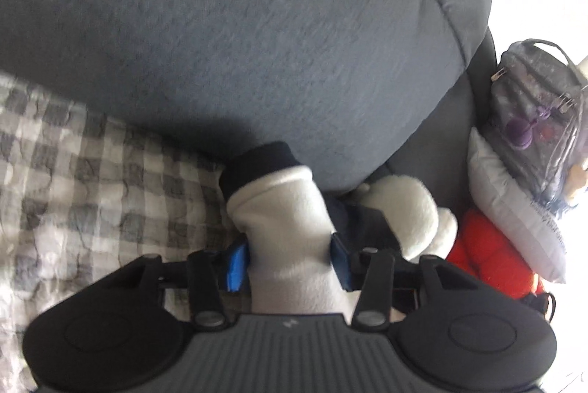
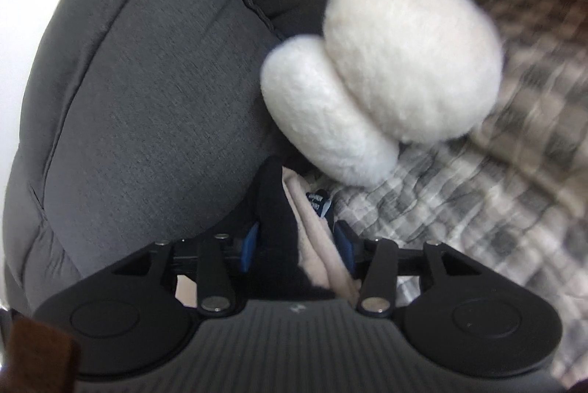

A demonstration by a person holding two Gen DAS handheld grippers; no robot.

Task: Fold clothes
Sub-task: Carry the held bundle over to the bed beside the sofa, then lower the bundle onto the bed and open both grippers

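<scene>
A cream fleece garment (image 1: 283, 227) with a dark navy cuff (image 1: 257, 165) is seen lying on the grey checked quilt (image 1: 92, 180), its cuff end pushed up against the grey sofa cushion (image 1: 257, 44). The left claw (image 1: 290, 259) is set around the cream sleeve, blue pads (image 1: 235, 264) flanking the fabric; whether they press cannot be told. In the right wrist view, a bunch of navy and cream cloth (image 2: 294, 246) is straddled by the right claw (image 2: 299, 244), pad pressure again unclear. A white plush toy (image 2: 386, 77) is seen just beyond, against the cushion. A red plush item (image 1: 488, 260), a white pillow (image 1: 514, 209) and a clear bag (image 1: 536, 114) are piled at the sofa's far end.
</scene>
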